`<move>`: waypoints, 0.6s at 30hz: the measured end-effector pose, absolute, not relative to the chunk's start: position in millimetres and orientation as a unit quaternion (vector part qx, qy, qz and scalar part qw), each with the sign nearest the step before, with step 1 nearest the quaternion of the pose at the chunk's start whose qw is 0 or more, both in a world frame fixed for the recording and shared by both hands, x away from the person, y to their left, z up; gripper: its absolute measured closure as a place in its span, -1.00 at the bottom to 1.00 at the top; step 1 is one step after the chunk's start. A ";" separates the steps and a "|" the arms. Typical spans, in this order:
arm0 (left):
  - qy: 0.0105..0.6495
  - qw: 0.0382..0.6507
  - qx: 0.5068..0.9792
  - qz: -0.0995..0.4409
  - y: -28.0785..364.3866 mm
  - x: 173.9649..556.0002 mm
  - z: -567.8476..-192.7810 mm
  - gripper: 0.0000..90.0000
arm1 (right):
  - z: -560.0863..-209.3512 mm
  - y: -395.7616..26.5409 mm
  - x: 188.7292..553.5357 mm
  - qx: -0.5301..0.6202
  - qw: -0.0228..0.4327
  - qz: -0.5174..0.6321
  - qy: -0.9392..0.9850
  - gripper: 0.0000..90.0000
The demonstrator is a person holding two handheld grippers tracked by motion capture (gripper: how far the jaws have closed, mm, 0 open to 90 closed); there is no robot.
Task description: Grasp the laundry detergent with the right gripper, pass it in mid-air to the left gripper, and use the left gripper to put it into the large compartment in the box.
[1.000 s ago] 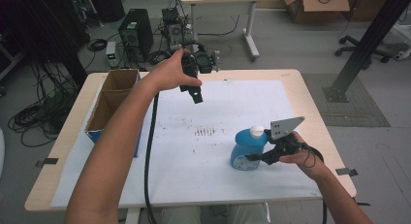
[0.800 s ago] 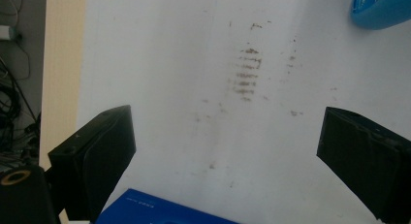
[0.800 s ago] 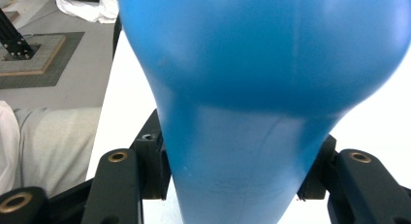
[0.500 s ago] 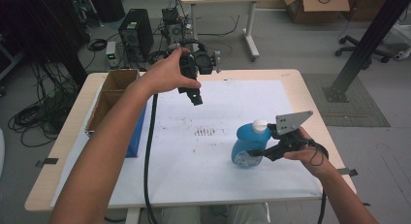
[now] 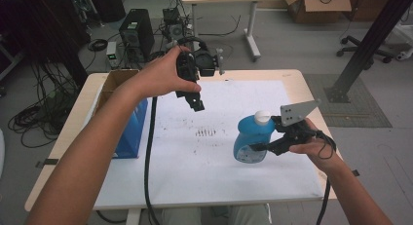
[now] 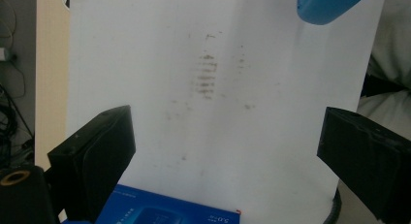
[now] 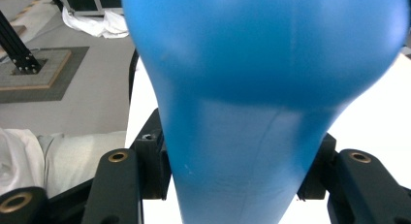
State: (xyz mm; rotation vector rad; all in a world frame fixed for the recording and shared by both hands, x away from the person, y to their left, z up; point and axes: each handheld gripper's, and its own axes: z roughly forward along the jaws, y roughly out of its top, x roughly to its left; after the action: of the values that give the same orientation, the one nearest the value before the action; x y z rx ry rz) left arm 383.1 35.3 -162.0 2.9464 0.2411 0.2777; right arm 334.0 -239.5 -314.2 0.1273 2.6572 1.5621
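A blue bottle point(image 5: 251, 140) with a white cap point(image 5: 262, 116) hangs a little above the white sheet point(image 5: 219, 176) at the right. My right gripper point(image 5: 261, 148) is shut on its narrow lower body; in the right gripper view the bottle point(image 7: 266, 88) sits pinched between the two black jaws. My left gripper point(image 5: 197, 106) is held over the back middle of the table, pointing down, its jaws wide open with nothing between them. In the left gripper view the left gripper point(image 6: 228, 156) looks down on the sheet, with the bottle point(image 6: 329, 6) at the top edge.
Dark smudges point(image 5: 207, 133) mark the middle of the sheet. A blue box point(image 5: 129, 132) stands at the sheet's left edge beside an open cardboard box point(image 5: 114, 84). Cables trail from both grippers toward the near table edge. Floor clutter lies beyond the table.
My right gripper has risen with the bottle, lifting it off the sheet. My left gripper has moved up and slightly right, still open.
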 end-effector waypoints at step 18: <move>0.038 0.088 0.994 0.050 27.9 333.5 -131.2 -0.85 | -266.8 -205.4 328.9 0.008 0.032 0.495 0.868 -0.02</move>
State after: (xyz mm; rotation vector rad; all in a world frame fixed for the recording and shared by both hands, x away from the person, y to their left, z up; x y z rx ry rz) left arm 333.5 27.9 -131.2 2.9593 0.1130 0.1474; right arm 328.9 -205.4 -266.8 0.0238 2.6736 1.5256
